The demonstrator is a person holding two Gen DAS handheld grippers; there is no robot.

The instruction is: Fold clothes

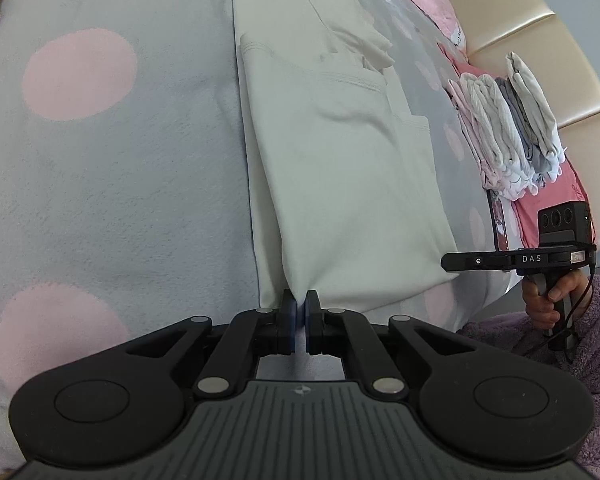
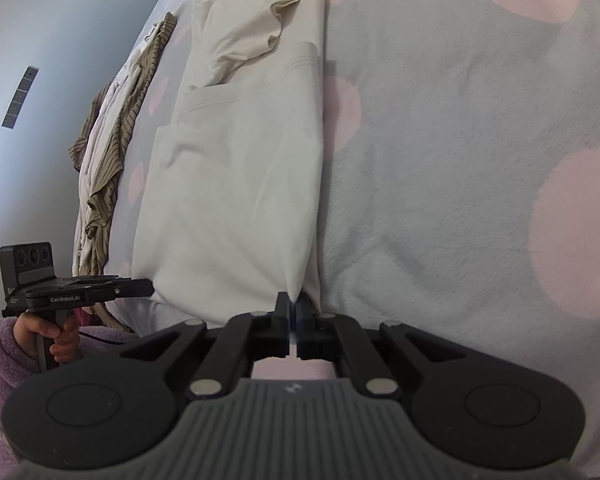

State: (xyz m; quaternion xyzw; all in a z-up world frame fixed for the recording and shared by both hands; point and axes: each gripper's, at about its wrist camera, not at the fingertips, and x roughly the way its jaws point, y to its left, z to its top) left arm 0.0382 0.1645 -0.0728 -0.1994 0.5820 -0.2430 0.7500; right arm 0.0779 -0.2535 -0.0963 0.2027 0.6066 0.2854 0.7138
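A cream garment (image 1: 340, 152) lies in a long folded strip on the grey bed cover with pink dots (image 1: 100, 160). My left gripper (image 1: 299, 306) is shut on the garment's near left corner. In the right wrist view the same garment (image 2: 236, 184) stretches away, and my right gripper (image 2: 293, 306) is shut on its near right corner. Each gripper shows from the side in the other's view: the right one (image 1: 452, 261) and the left one (image 2: 148, 286). Both pinched corners are lifted slightly off the cover.
A stack of folded pale clothes (image 1: 508, 128) stands at the right by the padded headboard (image 1: 540, 40), on a pink pillow (image 1: 548, 200). A crumpled striped garment (image 2: 108, 152) lies at the bed's left edge by the wall (image 2: 40, 80). Purple fleece sleeves (image 1: 580, 360) are near.
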